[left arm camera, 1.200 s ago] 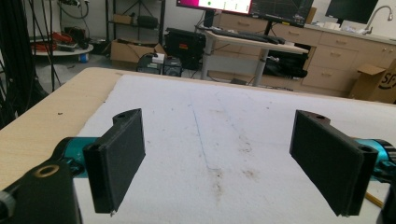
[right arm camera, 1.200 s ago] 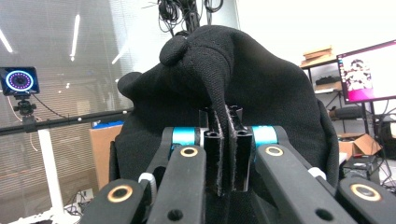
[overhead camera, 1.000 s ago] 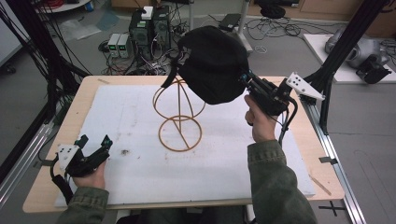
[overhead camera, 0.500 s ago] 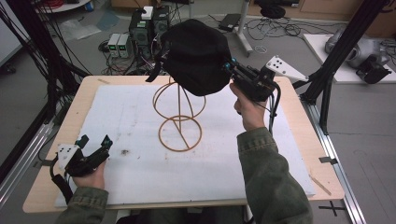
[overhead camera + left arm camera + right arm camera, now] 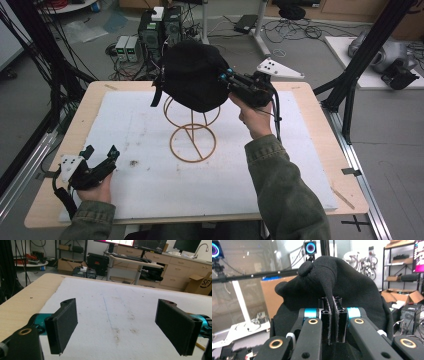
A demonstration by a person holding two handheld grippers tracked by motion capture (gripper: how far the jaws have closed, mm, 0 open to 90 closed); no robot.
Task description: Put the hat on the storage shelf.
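On my left, the left gripper [image 5: 99, 157] rests low at the near left corner of the white foam mat [image 5: 150, 185], its jaws spread wide with nothing between them; in the left gripper view I see only stained mat between the two black pads [image 5: 63, 326]. The mat covers most of the wooden table [image 5: 320, 125], whose bare edge shows all round.

At the middle of the mat stands a tan wire stand [image 5: 192, 142]: a flat ring on the mat, an upright stem, and an upper ring. The black cap [image 5: 192, 82] sits above that upper ring, dome up, its bulk running across the table from left to right, a short strap hanging off its left side. I cannot tell whether it touches the stand or hangs just over it.

To the right, my right gripper [image 5: 227, 82] is clenched on the cap's right edge, held above the table. In the right gripper view the jaws are pressed together on a pinched fold of black fabric [image 5: 329, 292], and the cap's dome rises behind them.

Behind the table the floor carries computer boxes [image 5: 160, 30] and tangled cables [image 5: 295, 30]; black frame posts [image 5: 360, 65] stand at the right. The left gripper view shows desks and drawers [image 5: 175, 272] along the far wall.
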